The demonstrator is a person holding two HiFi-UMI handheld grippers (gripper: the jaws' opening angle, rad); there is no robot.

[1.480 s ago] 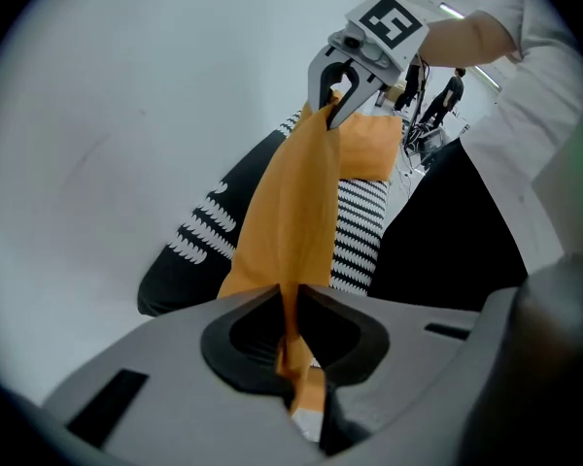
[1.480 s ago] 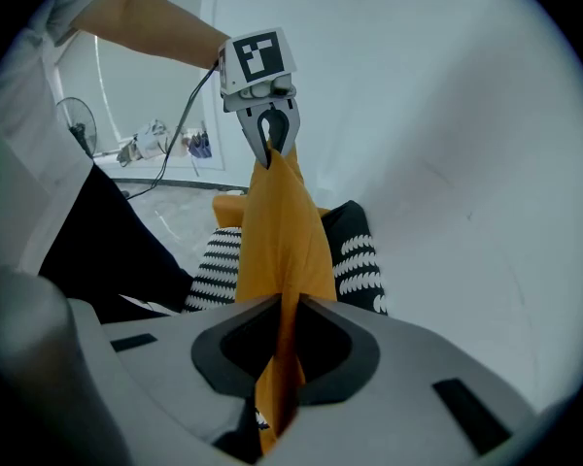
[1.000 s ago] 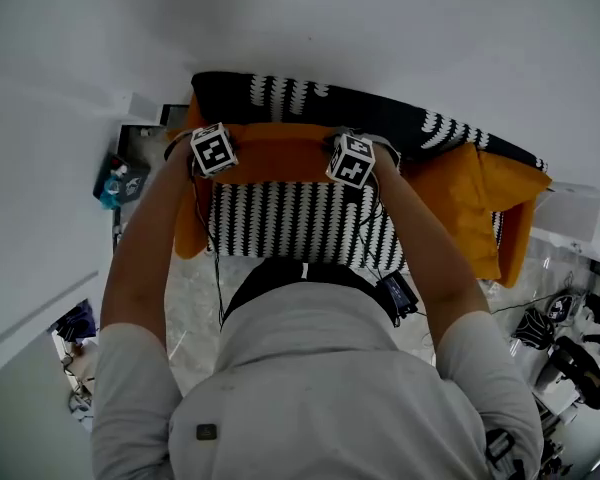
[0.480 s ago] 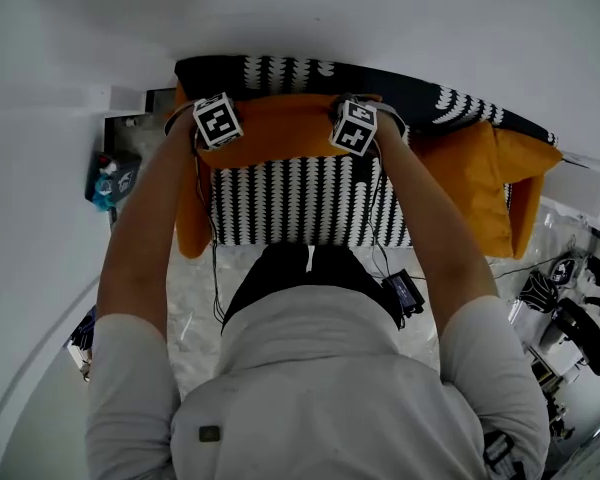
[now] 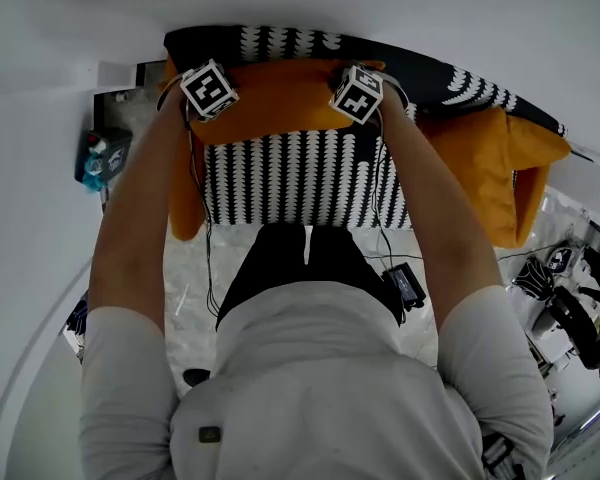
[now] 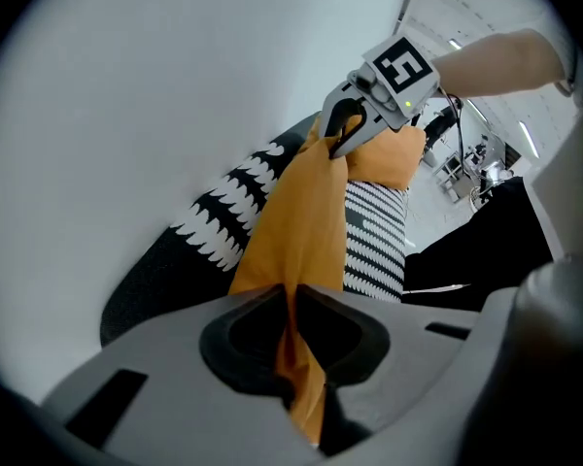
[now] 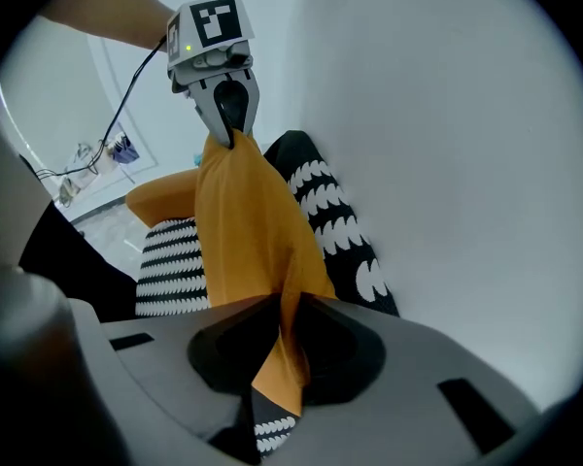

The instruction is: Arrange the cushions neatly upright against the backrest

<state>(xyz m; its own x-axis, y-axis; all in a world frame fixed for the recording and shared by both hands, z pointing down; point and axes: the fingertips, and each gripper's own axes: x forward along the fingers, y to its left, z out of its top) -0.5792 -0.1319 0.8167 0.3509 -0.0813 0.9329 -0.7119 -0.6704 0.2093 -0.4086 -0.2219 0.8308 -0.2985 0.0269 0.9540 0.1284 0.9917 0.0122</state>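
Note:
An orange cushion (image 5: 275,103) hangs lengthwise along the sofa's black-and-white backrest (image 5: 440,73), above the striped seat (image 5: 290,178). My left gripper (image 5: 210,93) pinches its top left corner, and the fabric is squeezed between the pads (image 6: 293,304). My right gripper (image 5: 358,93) holds the top right corner. Its jaws are opening, with the orange fabric still caught between them (image 7: 287,318). Each gripper view shows the other gripper biting the far corner: the right gripper (image 6: 345,129) and the left gripper (image 7: 231,115). A second orange cushion (image 5: 480,168) leans at the sofa's right end.
The white wall stands directly behind the backrest. An orange side piece (image 5: 185,203) covers the sofa's left end. A blue pack of bottles (image 5: 95,158) lies on the floor at the left. Cables and dark equipment (image 5: 570,308) crowd the floor at the right.
Both grippers and the orange cushion have shifted up and back toward the top of the backrest. More of the striped seat shows below the cushion.

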